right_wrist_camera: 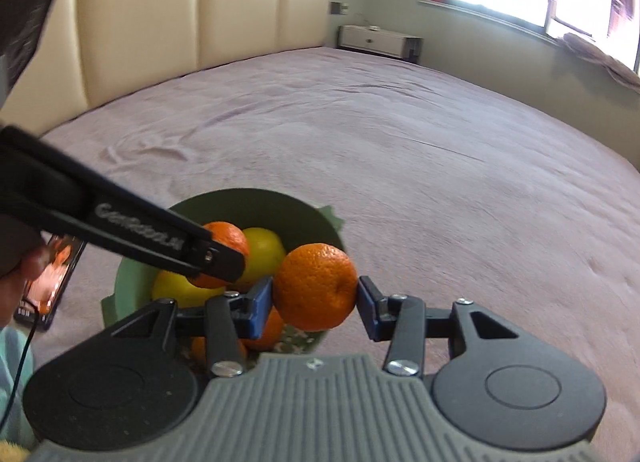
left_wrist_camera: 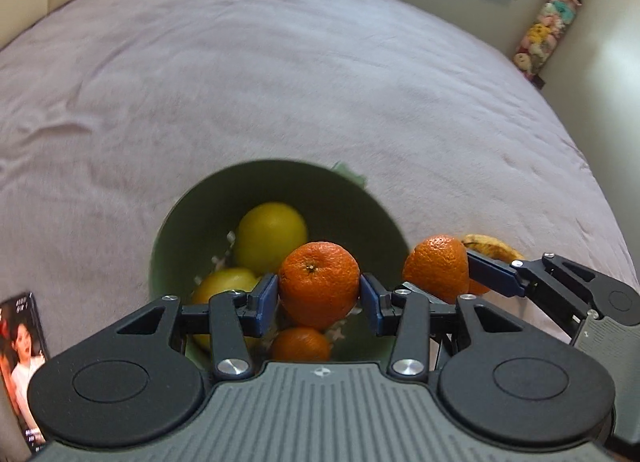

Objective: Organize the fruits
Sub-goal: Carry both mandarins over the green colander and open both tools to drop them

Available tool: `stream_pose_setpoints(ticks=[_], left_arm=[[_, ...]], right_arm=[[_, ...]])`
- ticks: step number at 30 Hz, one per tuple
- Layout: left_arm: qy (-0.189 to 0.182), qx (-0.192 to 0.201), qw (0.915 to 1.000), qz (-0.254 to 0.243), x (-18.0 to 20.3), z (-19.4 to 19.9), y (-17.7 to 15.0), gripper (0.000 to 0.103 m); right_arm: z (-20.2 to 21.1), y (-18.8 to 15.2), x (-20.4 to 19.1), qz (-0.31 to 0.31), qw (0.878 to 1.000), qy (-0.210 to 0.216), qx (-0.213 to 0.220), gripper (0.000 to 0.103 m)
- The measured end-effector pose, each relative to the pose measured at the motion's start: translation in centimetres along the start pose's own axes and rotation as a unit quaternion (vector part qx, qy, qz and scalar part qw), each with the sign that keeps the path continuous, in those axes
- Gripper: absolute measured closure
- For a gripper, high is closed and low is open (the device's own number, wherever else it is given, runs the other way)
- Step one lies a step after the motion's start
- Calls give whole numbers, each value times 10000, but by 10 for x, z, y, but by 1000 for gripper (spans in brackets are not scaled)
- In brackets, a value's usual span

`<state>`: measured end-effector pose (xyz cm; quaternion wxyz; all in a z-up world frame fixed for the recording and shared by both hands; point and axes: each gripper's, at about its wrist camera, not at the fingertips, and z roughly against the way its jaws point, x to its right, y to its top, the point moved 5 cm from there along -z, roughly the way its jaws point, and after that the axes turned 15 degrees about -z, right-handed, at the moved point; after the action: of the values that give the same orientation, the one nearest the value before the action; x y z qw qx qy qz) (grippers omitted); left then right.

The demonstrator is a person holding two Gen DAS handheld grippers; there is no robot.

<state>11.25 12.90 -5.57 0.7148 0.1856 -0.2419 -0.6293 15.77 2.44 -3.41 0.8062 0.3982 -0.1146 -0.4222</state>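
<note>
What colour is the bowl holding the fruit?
The bowl is a muted green, seen best in the left wrist view.

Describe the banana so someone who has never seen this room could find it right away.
Start at the big bed with the mauve cover, then find the green bowl of fruit near its front edge. Just right of the bowl, beyond the orange held in the right tongs, lies the banana: the only long, curved, brown-spotted yellow fruit, and it sits outside the bowl.
</note>
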Motion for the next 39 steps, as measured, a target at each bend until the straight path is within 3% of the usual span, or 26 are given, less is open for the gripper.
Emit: stream_pose_setpoints(ticks=[4, 9, 24, 34, 39], left_arm=[[-102, -267, 9994, 201, -13, -5, -8, 53], [-330, -555, 9977, 200, -10, -7, -17, 53], [-135, -1194, 9926, 171, -15, -21, -34, 52], [-39, -1223, 9925, 34, -10, -20, -31, 52], [-62, -1121, 9937, -18, -7, -14, -28, 45]], right_arm=[[-11, -6, -16, 556, 9983, 70, -158, 60], [-24, -10, -18, 796, 9959, 117, -403, 60], [-42, -19, -25, 1096, 9898, 133, -897, 60], [-45, -23, -24, 1210, 9849, 168, -1224, 60], [-44, -22, -23, 1297, 9814, 228, -1398, 60]])
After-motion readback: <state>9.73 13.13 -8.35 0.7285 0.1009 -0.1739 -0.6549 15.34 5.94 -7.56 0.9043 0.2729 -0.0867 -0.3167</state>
